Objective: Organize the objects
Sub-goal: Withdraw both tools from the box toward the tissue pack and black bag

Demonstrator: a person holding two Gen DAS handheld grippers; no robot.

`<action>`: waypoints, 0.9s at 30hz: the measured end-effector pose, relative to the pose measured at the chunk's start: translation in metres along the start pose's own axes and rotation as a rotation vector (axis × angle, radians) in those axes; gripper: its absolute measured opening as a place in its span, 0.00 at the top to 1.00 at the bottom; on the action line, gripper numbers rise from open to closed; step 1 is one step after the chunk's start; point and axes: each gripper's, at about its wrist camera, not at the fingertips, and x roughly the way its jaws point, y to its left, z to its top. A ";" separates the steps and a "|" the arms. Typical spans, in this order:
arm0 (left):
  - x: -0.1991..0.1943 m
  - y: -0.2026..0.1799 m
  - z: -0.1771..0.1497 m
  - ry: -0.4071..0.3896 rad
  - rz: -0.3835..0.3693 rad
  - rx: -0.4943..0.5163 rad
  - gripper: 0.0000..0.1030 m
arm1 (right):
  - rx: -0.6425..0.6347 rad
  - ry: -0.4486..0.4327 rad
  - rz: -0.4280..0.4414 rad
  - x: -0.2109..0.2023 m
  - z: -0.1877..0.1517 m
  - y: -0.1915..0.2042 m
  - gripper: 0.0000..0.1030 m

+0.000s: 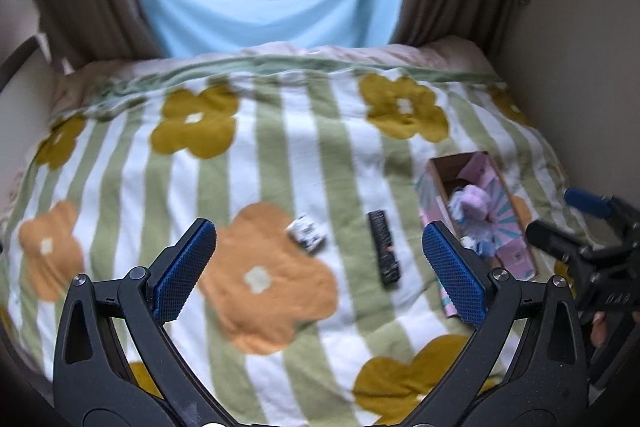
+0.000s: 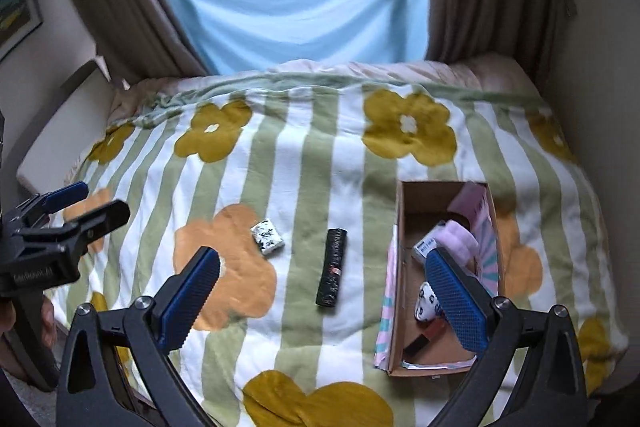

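Both grippers hovered above the bed [image 2: 320, 131]: left gripper [image 1: 320, 267] spread wide, empty; right gripper [image 2: 324, 287] likewise, beside the box [image 2: 404, 267].

Under my tools lies a soft matt cloth blanket [image 2: 312, 155]; right of my right pads [image 2: 456, 291], a raw cardboard box [image 2: 404, 267].

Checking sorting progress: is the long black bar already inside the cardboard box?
No. The black bar lies on the flowered blanket, to the left of the cardboard box and apart from it.
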 end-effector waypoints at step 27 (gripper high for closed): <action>-0.015 0.057 -0.048 0.005 0.007 -0.040 0.00 | 0.010 -0.007 -0.039 0.005 -0.013 0.042 0.01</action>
